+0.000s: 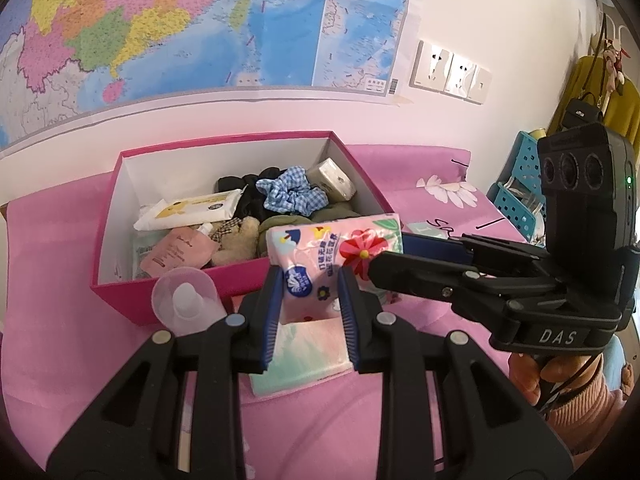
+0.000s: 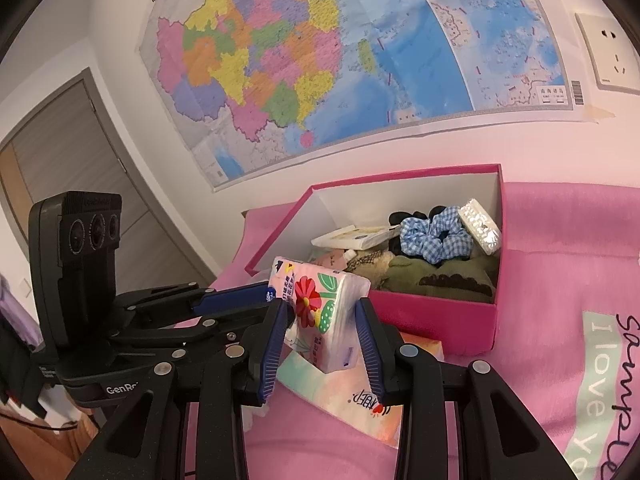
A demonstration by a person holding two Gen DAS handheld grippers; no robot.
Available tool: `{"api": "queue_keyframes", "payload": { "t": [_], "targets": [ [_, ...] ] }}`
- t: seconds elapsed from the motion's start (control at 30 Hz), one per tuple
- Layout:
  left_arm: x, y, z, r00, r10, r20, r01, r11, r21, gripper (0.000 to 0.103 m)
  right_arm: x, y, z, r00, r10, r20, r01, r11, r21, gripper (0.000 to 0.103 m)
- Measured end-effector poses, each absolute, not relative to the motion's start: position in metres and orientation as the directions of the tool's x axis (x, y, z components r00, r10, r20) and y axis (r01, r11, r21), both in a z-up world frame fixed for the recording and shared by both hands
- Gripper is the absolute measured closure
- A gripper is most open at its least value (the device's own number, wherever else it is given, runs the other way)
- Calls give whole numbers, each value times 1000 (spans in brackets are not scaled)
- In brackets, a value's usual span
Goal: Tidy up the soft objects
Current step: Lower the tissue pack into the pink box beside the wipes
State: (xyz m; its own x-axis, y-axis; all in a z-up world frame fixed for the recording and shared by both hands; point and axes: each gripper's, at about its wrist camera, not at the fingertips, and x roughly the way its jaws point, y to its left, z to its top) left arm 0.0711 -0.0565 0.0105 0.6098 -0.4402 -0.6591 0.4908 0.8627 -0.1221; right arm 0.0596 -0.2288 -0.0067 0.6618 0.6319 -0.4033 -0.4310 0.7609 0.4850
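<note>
Lifting cleanly over the near wall of the pink box (image 1: pixel 168 304) looks like the way to finish this step, since the left gripper (image 1: pixel 308 300) is clamped on the floral tissue pack (image 1: pixel 320 256) just before that wall, while the right gripper (image 2: pixel 324 328) brackets it, grip uncertain.

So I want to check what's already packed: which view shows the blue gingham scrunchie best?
The left wrist view: it looks down into the pink box, so the blue gingham scrunchie shows whole on the dark fabric. The right wrist view shows the scrunchie too, but lower and more side-on, beside a shiny packet.
</note>
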Motion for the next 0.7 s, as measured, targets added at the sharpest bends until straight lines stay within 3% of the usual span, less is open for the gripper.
{"api": "queue_keyframes", "payload": {
  "t": [0.7],
  "targets": [
    [84,-58,12,621,-430,-655,479,870,-117,74,72,-226,-4,674,622,-399,-424,768,480,67]
  ]
}}
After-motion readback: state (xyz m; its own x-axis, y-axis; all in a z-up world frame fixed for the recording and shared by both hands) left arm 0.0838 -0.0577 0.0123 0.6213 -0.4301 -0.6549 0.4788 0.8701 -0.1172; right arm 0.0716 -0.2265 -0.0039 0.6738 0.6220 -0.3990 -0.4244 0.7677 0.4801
